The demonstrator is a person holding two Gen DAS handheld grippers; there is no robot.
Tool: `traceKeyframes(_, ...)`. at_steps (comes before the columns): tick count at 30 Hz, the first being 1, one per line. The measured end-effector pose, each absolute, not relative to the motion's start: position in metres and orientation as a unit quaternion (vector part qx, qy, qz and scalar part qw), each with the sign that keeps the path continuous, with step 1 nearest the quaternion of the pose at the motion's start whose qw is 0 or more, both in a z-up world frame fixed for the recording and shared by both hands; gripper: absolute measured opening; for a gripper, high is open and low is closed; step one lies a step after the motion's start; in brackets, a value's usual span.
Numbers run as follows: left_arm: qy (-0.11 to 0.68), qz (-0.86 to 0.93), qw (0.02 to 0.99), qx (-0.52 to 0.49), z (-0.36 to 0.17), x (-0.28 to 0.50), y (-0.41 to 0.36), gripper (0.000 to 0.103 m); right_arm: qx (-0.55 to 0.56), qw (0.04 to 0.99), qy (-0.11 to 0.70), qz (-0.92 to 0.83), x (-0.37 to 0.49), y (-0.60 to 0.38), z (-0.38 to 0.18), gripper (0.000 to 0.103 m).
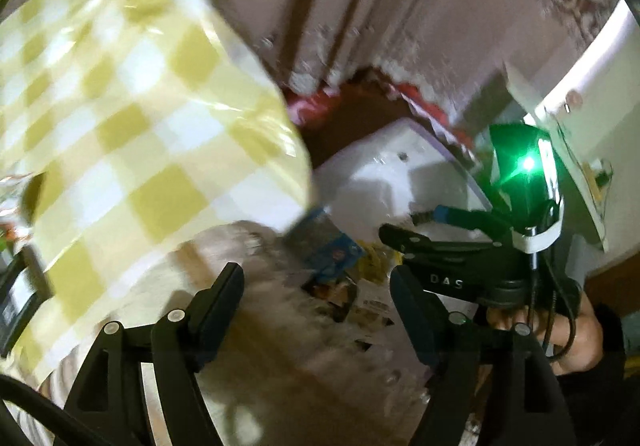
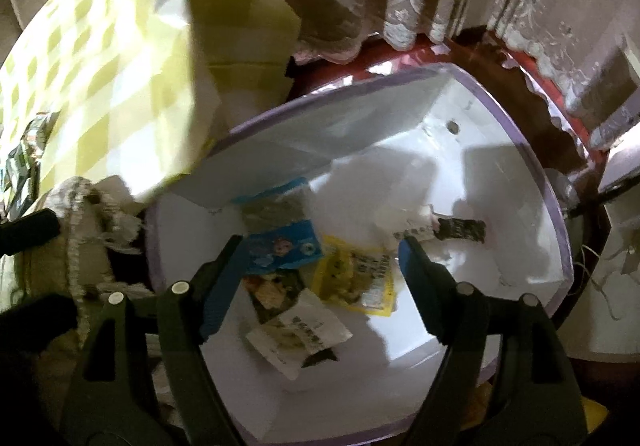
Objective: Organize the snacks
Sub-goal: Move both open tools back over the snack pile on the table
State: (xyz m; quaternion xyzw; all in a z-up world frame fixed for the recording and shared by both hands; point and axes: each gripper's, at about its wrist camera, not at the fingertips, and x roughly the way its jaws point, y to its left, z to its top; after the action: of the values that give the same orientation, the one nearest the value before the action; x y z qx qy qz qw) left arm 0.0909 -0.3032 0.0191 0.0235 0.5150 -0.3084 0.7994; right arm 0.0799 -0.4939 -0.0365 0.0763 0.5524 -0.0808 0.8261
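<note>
Hovering over the white box (image 2: 500,149), right gripper (image 2: 320,258) standing apart, clamping nothing. Left gripper (image 1: 316,286) also gaping wide and empty, showing blurred above a pale cloth. Sitting directly below the right gripper, on the box floor: a blue packet (image 2: 280,250), a yellow packet (image 2: 356,274), a white packet (image 2: 300,334), and a dark one (image 2: 460,230) beyond the right finger. Probably handling as light, crinkly, slippery foil; pinching a sealed edge rather than the puffed middle. Checked yellow bag (image 2: 112,93) looming up-left, soft and floppy. Printing on the packets smearing past reading; bag contents hidden.
</note>
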Motion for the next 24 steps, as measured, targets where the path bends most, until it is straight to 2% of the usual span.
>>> traceKeyframes(8,0.492,-0.164,0.849,-0.099,0.034,0.091,-0.174,0.079,0.064,0.832,0.549,-0.048,0.092,-0.461,-0.032,0.080)
traceKeyframes(12,0.487,-0.068,0.859,-0.142,0.033,0.088,-0.101,0.083,0.062,0.838,0.541,-0.032,0.097,-0.444,-0.025,0.080)
traceKeyframes(18,0.536,0.041,0.829,-0.153,0.006,0.083,-0.018,0.084,0.054,0.849,0.526,0.003,0.106,-0.412,-0.012,0.080)
traceKeyframes(24,0.591,0.041,0.792,-0.149,-0.023,0.090,0.002,0.084,0.033,0.858,0.512,0.030,0.116,-0.379,-0.004,0.081)
